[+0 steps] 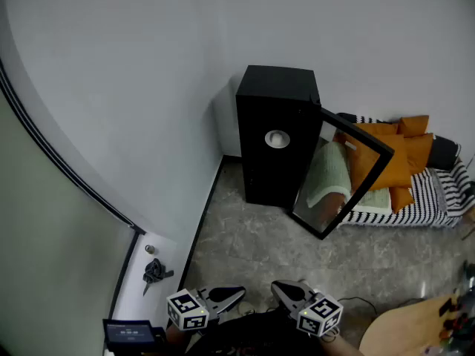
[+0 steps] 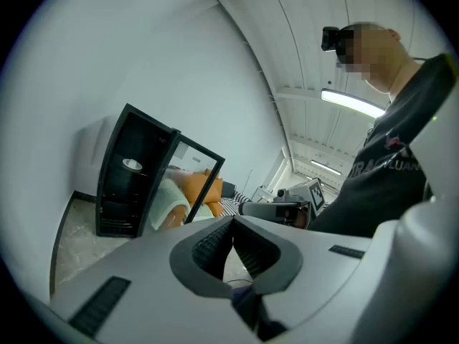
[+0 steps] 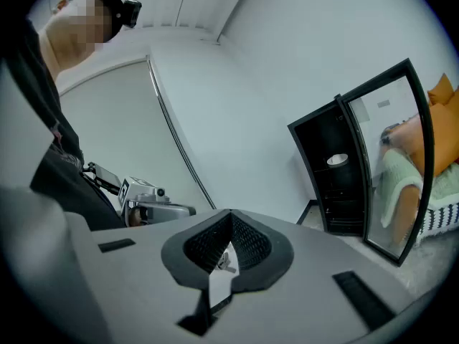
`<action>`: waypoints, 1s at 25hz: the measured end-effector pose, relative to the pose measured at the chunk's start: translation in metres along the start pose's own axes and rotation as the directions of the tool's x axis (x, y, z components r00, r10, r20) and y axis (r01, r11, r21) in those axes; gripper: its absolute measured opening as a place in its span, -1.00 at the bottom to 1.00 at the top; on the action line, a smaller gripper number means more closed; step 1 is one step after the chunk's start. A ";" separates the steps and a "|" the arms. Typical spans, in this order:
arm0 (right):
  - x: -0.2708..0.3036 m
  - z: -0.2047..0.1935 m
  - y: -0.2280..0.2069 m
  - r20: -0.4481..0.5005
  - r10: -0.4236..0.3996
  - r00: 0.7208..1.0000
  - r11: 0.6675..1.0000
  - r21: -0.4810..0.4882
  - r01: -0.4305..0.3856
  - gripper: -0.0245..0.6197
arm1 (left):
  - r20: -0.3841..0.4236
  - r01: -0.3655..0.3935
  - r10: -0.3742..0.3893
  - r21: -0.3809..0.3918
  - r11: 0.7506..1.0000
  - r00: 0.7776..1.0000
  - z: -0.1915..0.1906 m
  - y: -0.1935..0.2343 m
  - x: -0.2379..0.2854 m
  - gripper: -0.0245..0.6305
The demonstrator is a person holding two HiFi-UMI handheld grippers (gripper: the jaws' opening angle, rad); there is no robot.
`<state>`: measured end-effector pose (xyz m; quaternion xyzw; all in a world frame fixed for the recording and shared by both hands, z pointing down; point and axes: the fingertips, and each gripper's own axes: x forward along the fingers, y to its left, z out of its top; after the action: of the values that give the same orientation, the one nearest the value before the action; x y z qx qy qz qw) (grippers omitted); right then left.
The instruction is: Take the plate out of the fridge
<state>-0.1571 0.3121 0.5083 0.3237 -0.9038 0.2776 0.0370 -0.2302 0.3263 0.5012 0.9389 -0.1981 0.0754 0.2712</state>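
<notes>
A black fridge stands against the white wall at the middle of the head view. Its glass door is swung open to the right. The plate is inside, a pale round dish on a shelf in the upper part of the cabinet. It also shows at the left of the left gripper view and at the right of the right gripper view. Both grippers sit at the bottom edge of the head view, well apart from the fridge, over the grey stone floor. The left gripper has its jaws pressed together with nothing between them, and the right gripper is likewise closed and empty. Behind the open door, at the right of the frame, orange cushions lie on a black-and-white striped cover.
</notes>
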 end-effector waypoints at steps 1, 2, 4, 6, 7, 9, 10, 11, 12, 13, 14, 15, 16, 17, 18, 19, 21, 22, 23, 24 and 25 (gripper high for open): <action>0.000 0.000 0.000 0.000 -0.002 1.000 1.000 0.000 0.002 -0.91 | -0.001 0.001 -0.001 -0.001 1.000 1.000 0.000 0.001 0.000 -0.91; 0.001 0.000 0.000 0.000 -0.003 1.000 1.000 0.001 0.003 -0.91 | -0.001 0.001 -0.001 -0.002 1.000 1.000 0.000 0.001 0.000 -0.91; 0.002 0.000 0.000 0.000 -0.005 1.000 1.000 0.001 0.005 -0.91 | -0.001 0.002 -0.002 -0.001 1.000 1.000 -0.001 0.002 0.000 -0.91; 0.003 0.000 0.000 -0.001 -0.004 1.000 1.000 0.000 0.004 -0.91 | -0.002 0.002 -0.002 0.000 1.000 1.000 -0.001 0.003 -0.001 -0.91; 0.003 -0.001 0.000 -0.001 -0.003 1.000 1.000 0.000 0.003 -0.91 | -0.002 0.002 -0.002 0.000 1.000 1.000 -0.002 0.003 -0.001 -0.91; 0.003 -0.002 -0.001 -0.002 -0.002 1.000 1.000 -0.003 0.002 -0.91 | -0.004 0.001 -0.001 -0.002 1.000 1.000 -0.002 0.003 0.000 -0.91; 0.004 -0.001 -0.001 -0.003 -0.001 1.000 1.000 -0.002 0.001 -0.91 | -0.004 0.001 -0.001 -0.003 1.000 1.000 -0.001 0.004 0.000 -0.91; 0.006 0.000 -0.001 -0.005 0.002 1.000 1.000 0.001 -0.002 -0.91 | -0.005 0.000 0.000 -0.004 1.000 1.000 -0.001 0.006 0.000 -0.91; 0.007 0.002 0.000 -0.007 0.005 1.000 1.000 0.006 -0.005 -0.91 | -0.006 0.000 0.000 -0.005 1.000 1.000 0.000 0.007 0.000 -0.91; 0.009 0.003 0.001 -0.007 0.011 1.000 1.000 0.011 -0.011 -0.91 | -0.007 -0.001 0.001 -0.007 1.000 1.000 0.000 0.009 -0.001 -0.91; 0.010 0.003 0.002 -0.006 0.019 1.000 1.000 0.015 -0.019 -0.91 | -0.006 -0.002 0.002 -0.010 1.000 1.000 0.000 0.010 -0.001 -0.91; 0.010 0.003 0.002 -0.006 0.025 1.000 0.999 0.020 -0.025 -0.91 | -0.005 -0.003 0.003 -0.013 1.000 1.000 0.000 0.010 -0.002 -0.91; 0.011 0.003 0.002 -0.008 0.029 1.000 0.999 0.024 -0.029 -0.91 | -0.004 -0.004 0.004 -0.016 1.000 1.000 0.000 0.011 -0.002 -0.91; 0.011 0.002 0.002 -0.011 0.030 0.999 0.999 0.029 -0.030 -0.91 | -0.004 -0.004 0.004 -0.020 1.000 1.000 0.000 0.011 -0.002 -0.91; 0.012 0.002 0.000 -0.014 0.028 0.999 0.999 0.035 -0.028 -0.91 | -0.004 -0.004 0.004 -0.023 1.000 1.000 0.000 0.012 -0.001 -0.91; 0.013 0.001 -0.001 -0.017 0.025 1.000 0.999 0.042 -0.024 -0.91 | -0.006 -0.003 0.003 -0.026 1.000 1.000 0.000 0.013 -0.001 -0.91; 0.012 0.000 -0.005 -0.018 0.018 1.000 0.998 0.056 -0.017 -0.91 | -0.009 -0.002 0.002 -0.029 1.000 1.000 -0.001 0.014 0.001 -0.91; 0.011 0.000 -0.006 -0.017 0.016 1.000 0.998 0.061 -0.015 -0.91 | -0.010 -0.002 0.002 -0.032 1.000 1.000 -0.001 0.015 0.002 -0.91; 0.010 0.000 -0.008 -0.016 0.014 1.000 0.998 0.066 -0.013 -0.91 | -0.011 -0.002 0.001 -0.034 0.999 1.000 -0.001 0.015 0.004 -0.91; 0.009 0.000 -0.011 -0.016 0.011 1.000 0.997 0.071 -0.010 -0.91 | -0.011 -0.001 0.001 -0.038 0.999 1.000 0.000 0.016 0.006 -0.91; 0.008 0.001 -0.014 -0.017 0.007 1.000 0.997 0.076 -0.006 -0.91 | -0.012 0.000 0.000 -0.042 0.999 1.000 0.000 0.017 0.008 -0.91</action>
<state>-0.1544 0.2981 0.5164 0.3195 -0.8933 0.3145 0.0317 -0.2295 0.3101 0.5112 0.9325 -0.1981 0.0767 0.2920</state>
